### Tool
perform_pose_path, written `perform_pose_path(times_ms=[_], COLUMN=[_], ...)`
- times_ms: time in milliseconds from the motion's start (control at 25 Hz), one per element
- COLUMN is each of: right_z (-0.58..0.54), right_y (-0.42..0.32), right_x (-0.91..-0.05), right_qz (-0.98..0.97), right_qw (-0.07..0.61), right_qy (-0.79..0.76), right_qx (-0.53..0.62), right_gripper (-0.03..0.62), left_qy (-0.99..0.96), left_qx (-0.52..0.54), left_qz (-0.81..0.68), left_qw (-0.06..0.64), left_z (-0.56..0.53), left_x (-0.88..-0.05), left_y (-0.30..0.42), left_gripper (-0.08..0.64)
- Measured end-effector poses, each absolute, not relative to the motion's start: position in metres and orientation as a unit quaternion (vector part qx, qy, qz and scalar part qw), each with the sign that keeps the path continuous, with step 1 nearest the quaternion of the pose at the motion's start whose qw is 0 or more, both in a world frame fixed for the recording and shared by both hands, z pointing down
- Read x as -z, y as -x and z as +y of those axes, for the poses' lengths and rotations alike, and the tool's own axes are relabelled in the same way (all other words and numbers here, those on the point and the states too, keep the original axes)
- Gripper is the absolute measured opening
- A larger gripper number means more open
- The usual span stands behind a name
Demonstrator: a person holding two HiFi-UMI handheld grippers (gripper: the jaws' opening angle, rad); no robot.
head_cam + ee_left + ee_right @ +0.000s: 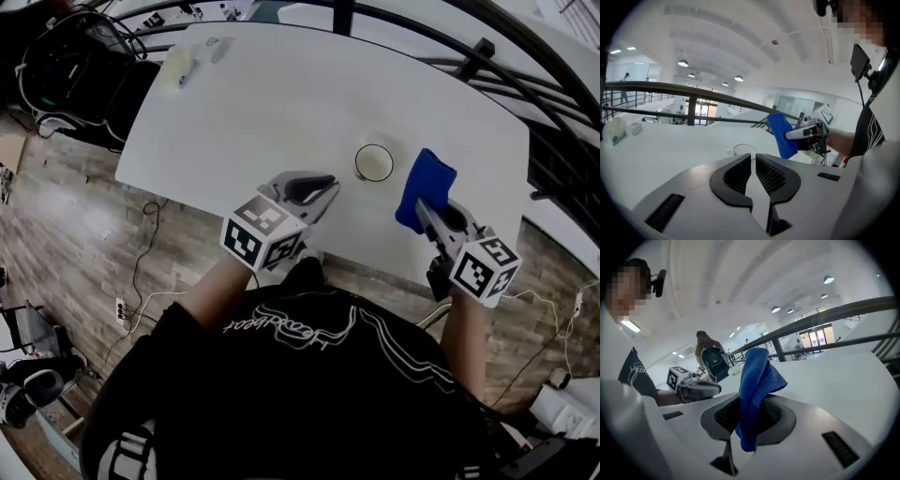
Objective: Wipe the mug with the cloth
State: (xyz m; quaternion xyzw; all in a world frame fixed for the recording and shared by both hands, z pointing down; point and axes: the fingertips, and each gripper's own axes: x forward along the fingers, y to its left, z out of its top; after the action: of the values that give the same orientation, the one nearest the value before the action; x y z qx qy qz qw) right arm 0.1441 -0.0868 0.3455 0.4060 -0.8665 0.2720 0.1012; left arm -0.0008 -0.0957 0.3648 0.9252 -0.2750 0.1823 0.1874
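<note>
A white mug (374, 162) stands upright on the white table (281, 103), near its front edge. In the left gripper view only its rim (743, 149) shows above the jaws. My right gripper (422, 206) is to the right of the mug, shut on a blue cloth (425, 187) that sticks up from the jaws (754, 380). My left gripper (323, 186) hovers left of the mug and a little nearer me, shut with nothing between its fingers (736, 176). The cloth (782, 133) hangs apart from the mug.
A pale bottle (178, 67) and small items lie at the table's far left corner. A black railing (422, 28) runs behind the table. Cables and black gear (66, 66) sit on the wooden floor to the left.
</note>
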Motion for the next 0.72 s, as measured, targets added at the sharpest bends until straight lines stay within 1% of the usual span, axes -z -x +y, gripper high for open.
perform_pose_path(times_ms=[80,200,360,720], right_z=[-0.046,0.006,0.064,0.13], right_y=[-0.14,-0.136,-0.127,-0.113], right_x=[-0.335,-0.321,-0.305,-0.278], right_qz=[-0.873,-0.879,-0.89,-0.908], right_qw=[0.082,0.066,0.058,0.046], right_qy=[-0.393,-0.382,-0.366,-0.349], right_qx=[-0.278,-0.278,-0.264,-0.227], right_gripper=[0.064,0.064,0.064,0.064], left_qy=[-0.927,-0.936,-0.941,-0.952], left_qx=[-0.159,-0.122,-0.114,-0.094], left_qz=[-0.273,-0.257,-0.246,-0.233], left_qw=[0.203,0.207,0.2,0.173], left_z=[-0.06,-0.012,0.049,0.118], left_x=[-0.346,-0.312,-0.29,-0.265], left_y=[-0.008,-0.02,-0.029,-0.045], left_gripper=[0.029,0.009,0.008,0.008])
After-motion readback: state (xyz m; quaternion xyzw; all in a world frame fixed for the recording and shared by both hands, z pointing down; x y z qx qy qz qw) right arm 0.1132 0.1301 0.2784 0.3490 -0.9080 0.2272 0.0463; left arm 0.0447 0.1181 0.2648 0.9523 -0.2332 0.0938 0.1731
